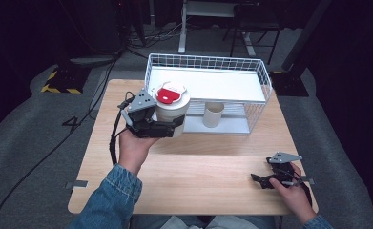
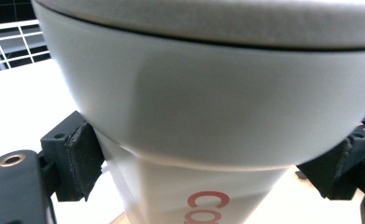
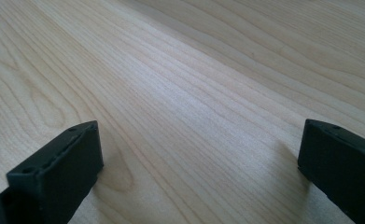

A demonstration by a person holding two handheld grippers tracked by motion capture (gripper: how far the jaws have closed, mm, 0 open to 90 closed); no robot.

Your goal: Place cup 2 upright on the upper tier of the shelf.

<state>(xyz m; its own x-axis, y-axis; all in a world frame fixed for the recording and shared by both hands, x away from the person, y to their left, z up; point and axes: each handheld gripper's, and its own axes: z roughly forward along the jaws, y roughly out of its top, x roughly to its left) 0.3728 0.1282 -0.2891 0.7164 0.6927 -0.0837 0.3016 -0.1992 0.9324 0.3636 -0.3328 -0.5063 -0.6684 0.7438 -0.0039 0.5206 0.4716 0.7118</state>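
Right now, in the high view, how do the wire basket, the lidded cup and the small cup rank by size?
1. wire basket, clearly largest.
2. lidded cup, held by the left gripper; raised toward the camera, so its lead is unsure.
3. small cup.

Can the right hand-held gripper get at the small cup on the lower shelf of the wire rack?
Probably yes: the right hand-held gripper is open and empty, and the small cup faces the rack's open front.

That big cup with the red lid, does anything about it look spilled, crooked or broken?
Nothing stands out. The cup is upright in the left gripper, red lid on, no spill on the table. A second, smaller cup stands upright inside the wire basket.
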